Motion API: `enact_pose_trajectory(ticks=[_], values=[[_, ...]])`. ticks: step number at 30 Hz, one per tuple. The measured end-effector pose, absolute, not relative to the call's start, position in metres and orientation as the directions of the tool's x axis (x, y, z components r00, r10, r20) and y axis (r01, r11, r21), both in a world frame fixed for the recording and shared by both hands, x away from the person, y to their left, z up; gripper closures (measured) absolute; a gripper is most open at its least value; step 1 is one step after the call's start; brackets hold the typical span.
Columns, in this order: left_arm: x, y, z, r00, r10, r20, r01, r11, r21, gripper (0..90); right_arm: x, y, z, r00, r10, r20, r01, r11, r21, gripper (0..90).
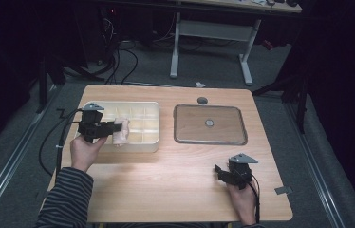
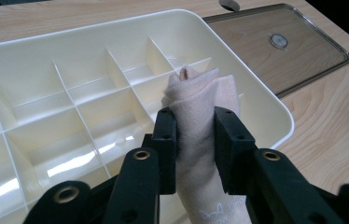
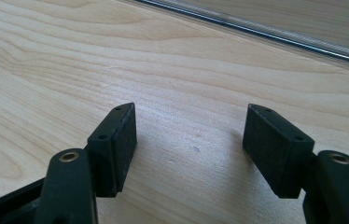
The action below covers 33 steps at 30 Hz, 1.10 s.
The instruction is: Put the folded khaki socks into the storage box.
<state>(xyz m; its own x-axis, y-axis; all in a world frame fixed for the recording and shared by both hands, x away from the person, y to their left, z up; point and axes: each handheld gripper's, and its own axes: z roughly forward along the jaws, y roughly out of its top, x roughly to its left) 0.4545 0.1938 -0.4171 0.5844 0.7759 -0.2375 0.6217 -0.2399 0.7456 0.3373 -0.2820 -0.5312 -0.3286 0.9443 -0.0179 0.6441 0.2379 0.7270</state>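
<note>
A cream compartment tray (image 1: 90, 105) (image 2: 256, 88) lies on the left half of the wooden table. My left gripper (image 1: 118, 127) (image 2: 195, 135) is shut on a rolled beige cloth (image 1: 122, 132) (image 2: 200, 107), whose tip hangs over the tray's compartments near its front right part. The pads (image 2: 168, 140) press the roll from both sides. My right gripper (image 1: 219, 170) (image 3: 189, 140) rests low over bare wood at the table's front right, open, with nothing between its fingers (image 3: 119, 140).
A clear flat lid (image 1: 210, 124) (image 2: 280, 46) with a round knob lies right of the tray. A small dark disc (image 1: 202, 100) sits behind it. A grey tag (image 1: 283, 190) lies near the right front corner. Cables trail off both hands.
</note>
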Motion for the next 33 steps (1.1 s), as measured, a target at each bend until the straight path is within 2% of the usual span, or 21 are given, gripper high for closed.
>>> enact_pose_trajectory(ticks=[18,33], values=[[0.471,0.196,-0.434,0.562,0.787,-0.253,0.649,-0.231,0.725,72.0,0.337,-0.282,-0.531,-0.326,0.945,-0.016,0.646,0.236,0.726,35.2],[0.478,0.196,-0.444,0.562,0.799,-0.214,0.657,-0.274,0.702,72.1,0.337,-0.282,-0.531,-0.327,0.945,-0.017,0.645,0.237,0.727,35.1]])
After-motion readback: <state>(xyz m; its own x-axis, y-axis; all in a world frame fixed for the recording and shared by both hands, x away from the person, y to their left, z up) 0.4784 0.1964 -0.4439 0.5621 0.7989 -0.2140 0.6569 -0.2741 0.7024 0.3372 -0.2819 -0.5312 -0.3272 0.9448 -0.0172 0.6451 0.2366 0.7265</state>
